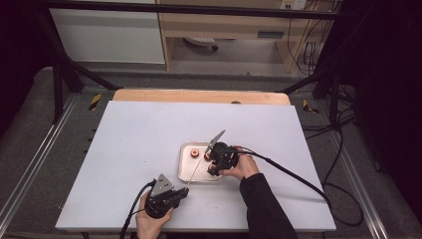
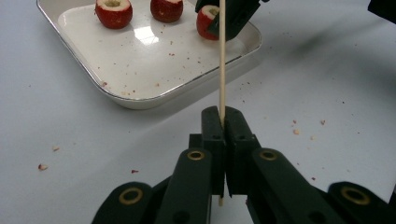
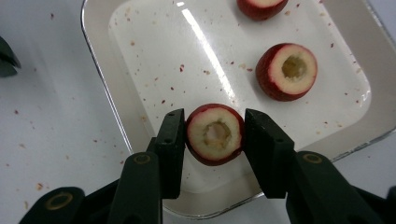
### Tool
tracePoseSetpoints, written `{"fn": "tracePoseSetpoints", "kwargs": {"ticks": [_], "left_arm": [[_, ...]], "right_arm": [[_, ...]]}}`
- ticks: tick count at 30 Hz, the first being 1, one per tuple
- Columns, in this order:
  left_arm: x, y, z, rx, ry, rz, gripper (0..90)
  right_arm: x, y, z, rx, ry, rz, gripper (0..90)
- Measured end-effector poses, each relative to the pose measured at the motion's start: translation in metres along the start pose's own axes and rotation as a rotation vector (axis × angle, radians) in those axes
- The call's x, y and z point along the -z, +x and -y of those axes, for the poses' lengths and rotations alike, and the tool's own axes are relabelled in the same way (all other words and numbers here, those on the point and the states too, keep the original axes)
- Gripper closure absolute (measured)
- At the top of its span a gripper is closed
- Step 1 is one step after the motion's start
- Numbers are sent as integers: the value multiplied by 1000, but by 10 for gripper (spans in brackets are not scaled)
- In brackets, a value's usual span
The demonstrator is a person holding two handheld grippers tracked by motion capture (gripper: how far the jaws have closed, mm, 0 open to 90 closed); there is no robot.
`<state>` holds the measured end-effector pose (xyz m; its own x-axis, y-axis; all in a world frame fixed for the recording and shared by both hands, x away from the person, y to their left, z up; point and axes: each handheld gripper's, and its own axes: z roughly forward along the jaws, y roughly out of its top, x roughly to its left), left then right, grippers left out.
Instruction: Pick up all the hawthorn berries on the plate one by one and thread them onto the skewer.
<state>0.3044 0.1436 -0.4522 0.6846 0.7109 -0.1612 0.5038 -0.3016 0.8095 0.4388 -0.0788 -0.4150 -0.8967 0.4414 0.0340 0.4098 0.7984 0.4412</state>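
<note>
The white desk [image 1: 149, 149] carries a shallow white tray [image 1: 185, 169] a little right of its centre. The left tool [image 1: 180, 195] sits at about 7 o'clock from the tray, near the desk's front edge, its jaws closed tight on a thin wooden skewer [image 2: 222, 60] that runs toward 1 o'clock across the tray's near rim. The right tool [image 3: 212, 140] hovers over the tray's 3 o'clock side, its jaws narrowed onto a cored red fruit [image 3: 215, 134], one pad on each flank, the hollow core facing the camera. A second cored fruit [image 3: 287, 71] lies in the tray at 1 o'clock from the held one, and a third fruit [image 3: 260, 8] lies beyond, at the tray's far end. Red crumbs [image 3: 182, 68] speckle the tray floor.
</note>
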Motion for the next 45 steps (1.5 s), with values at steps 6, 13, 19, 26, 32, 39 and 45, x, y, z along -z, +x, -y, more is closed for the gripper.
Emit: {"fn": "tracePoseSetpoints", "kwargs": {"ticks": [6, 13, 19, 26, 32, 39, 45], "left_arm": [[1, 0, 0, 4, -8, -3, 881], [2, -2, -1, 4, -19, -3, 881], [2, -4, -2, 4, -30, -4, 881], [-1, -9, -3, 6, -41, -12, 881], [-3, -16, -3, 9, -65, -31, 881], [-9, -23, -4, 34, -72, -46, 880], [-16, -28, -5, 62, -70, -46, 880]], "right_arm": [[15, -1, -1, -96, -94, -10, 599], [32, -1, 4, -211, -187, -29, 601], [43, -4, 15, -301, -275, -33, 601], [49, -3, 30, -398, -409, -46, 601], [52, -1, 40, -468, -534, -50, 601], [53, 0, 46, -535, -670, -59, 601], [50, 3, 47, -584, -753, -62, 601]]}}
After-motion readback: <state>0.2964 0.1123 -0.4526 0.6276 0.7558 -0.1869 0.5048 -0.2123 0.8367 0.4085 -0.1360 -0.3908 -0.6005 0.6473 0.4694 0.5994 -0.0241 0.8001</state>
